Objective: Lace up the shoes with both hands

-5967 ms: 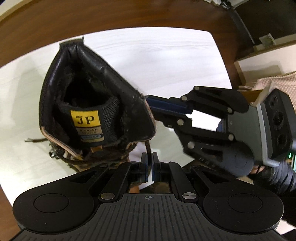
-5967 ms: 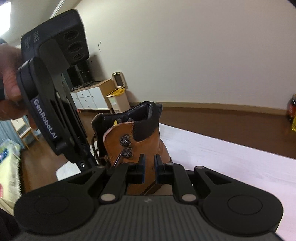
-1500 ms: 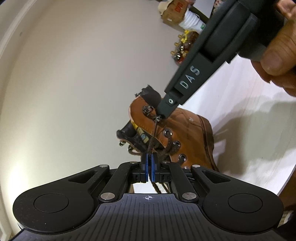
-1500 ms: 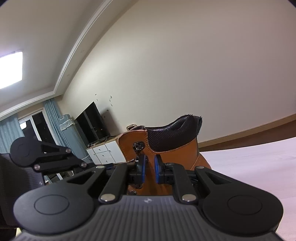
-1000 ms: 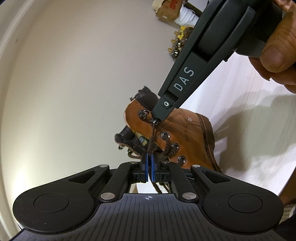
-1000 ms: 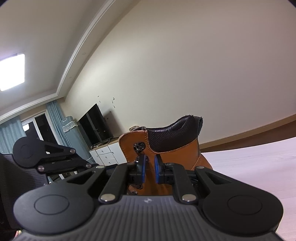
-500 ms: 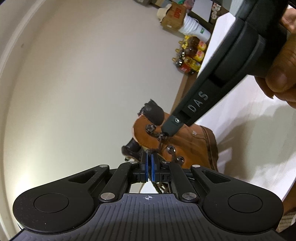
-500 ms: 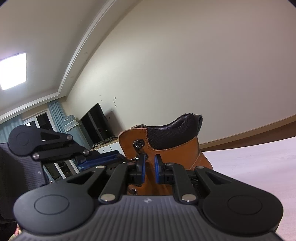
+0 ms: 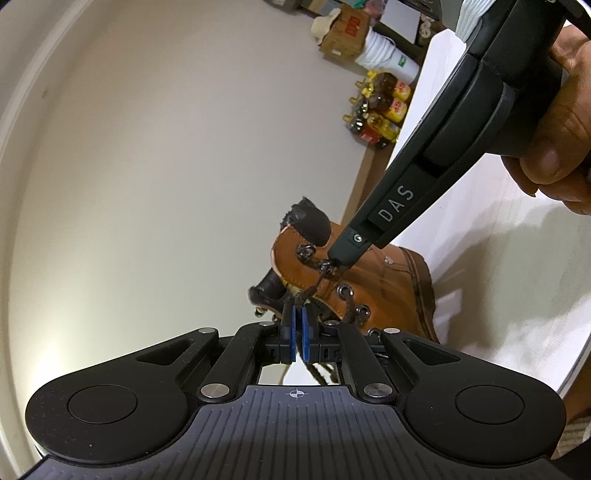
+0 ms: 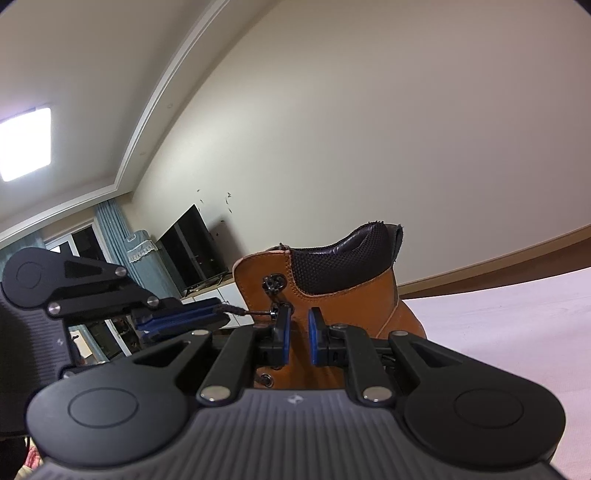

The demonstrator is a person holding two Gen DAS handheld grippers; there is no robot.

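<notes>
A tan leather boot [image 9: 376, 284] with a black padded collar stands on the white table [image 9: 498, 280]; it also shows in the right wrist view [image 10: 332, 295]. My left gripper [image 9: 298, 321] is shut on the dark brown lace [image 9: 314, 291], which runs taut from an upper eyelet hook [image 9: 325, 266]. In the right wrist view the left gripper [image 10: 207, 314] holds the lace [image 10: 251, 313] out to the left. My right gripper [image 10: 298, 325] is slightly open against the boot's side at the hooks, its tip beside the hook in the left wrist view [image 9: 338, 256].
Bottles [image 9: 376, 118] and a cardboard box [image 9: 343, 31] stand by the far wall. A TV [image 10: 192, 247] and white cabinet lie behind the boot. The table's edge [image 9: 576, 365] runs close on the right.
My left gripper has drawn the lace taut away from the boot. My right gripper has stayed at the upper hooks, shifting only slightly.
</notes>
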